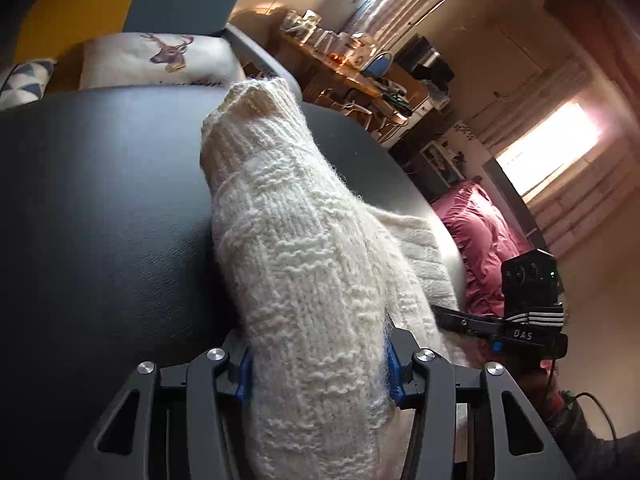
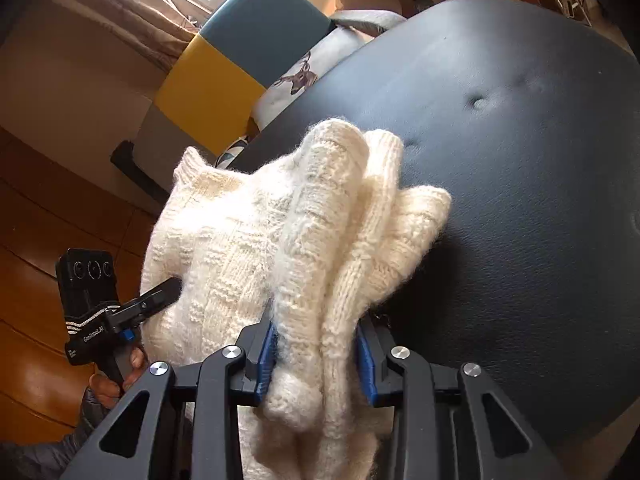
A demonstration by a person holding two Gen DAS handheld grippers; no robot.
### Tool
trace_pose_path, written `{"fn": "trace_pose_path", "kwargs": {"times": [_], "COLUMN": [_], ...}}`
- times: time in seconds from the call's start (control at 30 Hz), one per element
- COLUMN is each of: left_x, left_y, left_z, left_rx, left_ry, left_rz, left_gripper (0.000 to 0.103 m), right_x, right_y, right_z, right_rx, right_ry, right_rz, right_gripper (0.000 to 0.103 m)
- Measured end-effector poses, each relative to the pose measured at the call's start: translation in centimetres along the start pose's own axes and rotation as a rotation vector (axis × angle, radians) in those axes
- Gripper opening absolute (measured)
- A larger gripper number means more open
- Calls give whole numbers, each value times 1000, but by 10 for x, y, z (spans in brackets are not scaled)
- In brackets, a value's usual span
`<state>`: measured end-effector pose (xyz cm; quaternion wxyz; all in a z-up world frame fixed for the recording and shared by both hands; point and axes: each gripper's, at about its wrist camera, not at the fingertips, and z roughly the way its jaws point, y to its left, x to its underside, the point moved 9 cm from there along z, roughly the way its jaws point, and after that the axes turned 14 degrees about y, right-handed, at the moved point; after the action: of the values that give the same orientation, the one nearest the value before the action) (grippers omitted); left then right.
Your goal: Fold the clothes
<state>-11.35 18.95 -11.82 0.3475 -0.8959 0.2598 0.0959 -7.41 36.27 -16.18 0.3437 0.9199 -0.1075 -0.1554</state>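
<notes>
Left gripper [image 1: 320, 372] at bottom centre of its view pinches a thick roll of the cream knit sweater [image 1: 304, 264] btwn blue pads; right gripper [image 2: 316, 356] at bottom centre of its view likewise clamps bunched folds of the same sweater [image 2: 288, 232]. The knit runs up-frame from both tongs onto the black padded surface [image 1: 100, 200] — ribbed cuff end toward upper centre. Deer-print cushion [image 1: 160, 58] sits upper left w/ a pink bedspread [image 1: 480, 240] at right.
</notes>
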Motion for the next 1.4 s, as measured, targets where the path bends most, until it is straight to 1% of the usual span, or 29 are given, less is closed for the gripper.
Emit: {"fn": "trace_pose_path", "kwargs": {"times": [0.07, 0.17, 0.23, 0.3, 0.4, 0.43, 0.53, 0.57, 0.6, 0.63, 0.67, 0.7, 0.73, 0.77, 0.8, 0.83, 0.87, 0.9, 0.97, 1.03, 1.1, 1.13, 1.17, 1.23, 1.27, 1.3, 1.33, 1.37, 1.4], "left_x": [-18, -53, -82, -107, -139, -145, -156, -157, -159, -164, -168, -171, -174, -176, -177, -177, -178, -177, -166, -153, -139, -132, -124, -110, -105, -101, -96, -93, -95], "left_y": [-23, -64, -89, -110, -126, -129, -127, -121, -115, -111, -107, -104, -102, -99, -97, -96, -94, -94, -105, -119, -133, -138, -139, -128, -122, -116, -110, -104, -101], "left_z": [5, 20, 38, 64, 115, 135, 194, 206, 217, 216, 214, 207, 200, 192, 180, 169, 157, 146, 130, 128, 139, 146, 157, 184, 192, 199, 206, 212, 212], "left_rx": [22, 53, 73, 73, 19, -21, -152, -195, -229, -213, -200, -207, -213, -222, -242, -261, -281, -295, -267, -231, -223, -223, -233, -297, -304, -311, -318, -320, -298], "left_ry": [-12, -10, 12, 46, 118, 148, 243, 255, 263, 258, 250, 234, 218, 199, 163, 126, 90, 57, 16, 7, 26, 42, 73, 159, 166, 174, 181, 188, 190], "left_rz": [50, 131, 184, 220, 266, 284, 331, 332, 327, 297, 272, 266, 260, 256, 261, 265, 270, 278, 323, 370, 413, 431, 442, 436, 420, 404, 389, 368, 324], "left_gripper": [50, 50, 50, 51, 53, 53, 57, 64, 70, 72, 79, 79, 79, 79, 79, 79, 79, 79, 79, 79, 79, 79, 79, 79, 80, 83, 85, 85, 87], "right_x": [-3, -14, -23, -33, -45, -48, -50, -48, -48, -46, -41, -36, -31, -28, -26, -25, -25, -27, -31, -31, -30, -29, -27, -17, -11, -7, -2, 2, 4], "right_y": [-7, -22, -35, -55, -98, -114, -166, -180, -188, -194, -201, -208, -211, -212, -213, -208, -200, -186, -144, -103, -79, -76, -81, -117, -133, -137, -139, -138, -138], "right_z": [-24, -72, -106, -135, -161, -162, -158, -153, -153, -156, -160, -164, -167, -170, -173, -181, -192, -201, -211, -205, -187, -174, -161, -130, -123, -124, -127, -129, -130], "right_rx": [-17, 0, 15, 42, 117, 161, 317, 353, 340, 311, 288, 262, 227, 208, 197, 234, 294, 352, 402, 459, 510, 538, 569, 651, 665, 643, 612, 604, 601], "right_ry": [-48, -143, -209, -265, -320, -325, -290, -271, -280, -303, -319, -332, -344, -351, -355, -381, -416, -451, -491, -472, -400, -349, -284, -113, -100, -140, -188, -215, -233], "right_rz": [10, 20, 36, 64, 135, 163, 243, 259, 264, 274, 281, 285, 296, 307, 318, 295, 256, 197, 31, -140, -277, -319, -337, -280, -252, -245, -243, -244, -237], "right_gripper": [33, 33, 33, 33, 33, 33, 33, 34, 38, 42, 44, 49, 51, 51, 51, 51, 51, 51, 52, 52, 51, 51, 51, 45, 45, 45, 45, 45, 45]}}
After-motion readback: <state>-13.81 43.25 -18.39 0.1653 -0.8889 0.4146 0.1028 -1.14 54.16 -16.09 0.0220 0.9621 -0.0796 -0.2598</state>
